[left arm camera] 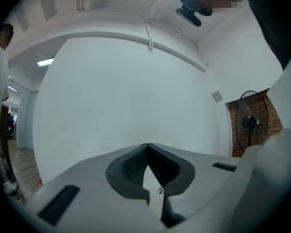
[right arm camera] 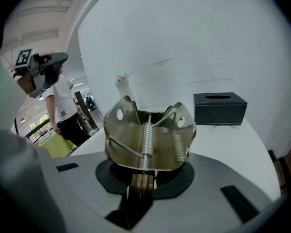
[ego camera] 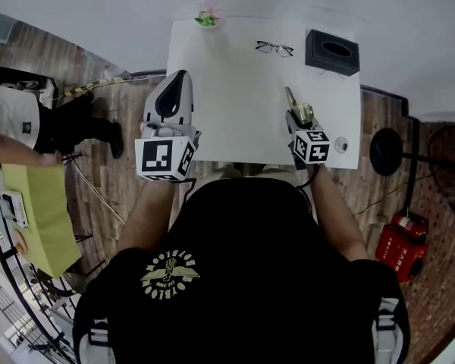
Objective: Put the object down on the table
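Right gripper [right arm camera: 144,181] pinches the metal spring clip [right arm camera: 150,135] by its handle, jaws narrowly parted (clip upright), over the table [ego camera: 227,89], at three o'clock from the left gripper [left arm camera: 148,149], whose jaws are pressed together, empty.

Bright even light, fisheye edges; dark corners

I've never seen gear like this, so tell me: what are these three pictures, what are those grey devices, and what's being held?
A person holds two hand-operated grippers, two-jaw pincers, at a white table. One picture comes from a camera on the person's head, looking down; the other two cameras ride on the grippers, looking along their jaws. The left gripper is shut and empty. The right gripper is clamped on a brass-coloured metal spring clip. On the table lie a pair of glasses and a black tissue box.
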A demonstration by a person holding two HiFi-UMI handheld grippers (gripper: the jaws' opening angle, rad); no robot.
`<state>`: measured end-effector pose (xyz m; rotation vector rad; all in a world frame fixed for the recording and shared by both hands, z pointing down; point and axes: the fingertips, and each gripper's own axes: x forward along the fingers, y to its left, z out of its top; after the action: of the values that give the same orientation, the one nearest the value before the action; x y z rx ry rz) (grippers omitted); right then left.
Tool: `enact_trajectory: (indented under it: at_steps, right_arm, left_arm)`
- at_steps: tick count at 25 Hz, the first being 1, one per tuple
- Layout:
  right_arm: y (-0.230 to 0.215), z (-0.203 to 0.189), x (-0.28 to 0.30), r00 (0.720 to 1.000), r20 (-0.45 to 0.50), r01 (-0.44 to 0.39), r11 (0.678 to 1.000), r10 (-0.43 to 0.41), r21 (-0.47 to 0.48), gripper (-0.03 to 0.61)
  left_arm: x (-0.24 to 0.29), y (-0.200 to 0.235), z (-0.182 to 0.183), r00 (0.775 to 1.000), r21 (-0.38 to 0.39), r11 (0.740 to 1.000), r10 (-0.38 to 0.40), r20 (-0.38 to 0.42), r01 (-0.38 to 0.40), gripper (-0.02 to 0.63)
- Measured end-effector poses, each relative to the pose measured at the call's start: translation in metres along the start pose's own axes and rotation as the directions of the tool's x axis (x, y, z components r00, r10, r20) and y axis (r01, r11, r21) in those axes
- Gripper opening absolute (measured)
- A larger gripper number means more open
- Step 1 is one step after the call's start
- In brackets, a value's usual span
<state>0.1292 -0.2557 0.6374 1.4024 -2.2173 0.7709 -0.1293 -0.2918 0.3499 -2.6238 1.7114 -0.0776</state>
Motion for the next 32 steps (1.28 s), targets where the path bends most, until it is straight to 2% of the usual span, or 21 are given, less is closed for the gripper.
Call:
enact_trajectory:
  at_steps: [10, 25, 32]
  right_arm:
    - [-0.023, -0.035, 0.024, 0.995, -0.091, 0.041, 0.998, -0.037, 0.043, 0.064]
    - [-0.047, -0.059, 0.049, 0.983, -0.17, 0.086, 0.995, -0.075, 0.058, 0.064]
    - [-0.055, -0.072, 0.056, 0.975, -0.21, 0.098, 0.99, -0.075, 0.103, 0.065]
  left_arm:
    - [0.001, -0.006, 0.003, 0.999, -0.028, 0.999, -0.03, 0.01, 0.031, 0.006]
    - [0.02, -0.019, 0.003, 0.996, 0.0, 0.996, -0.086, 0.005, 0.086, 0.006]
    - [0.026, -0.017, 0.001, 0.996, 0.003, 0.996, -0.09, -0.002, 0.09, 0.006]
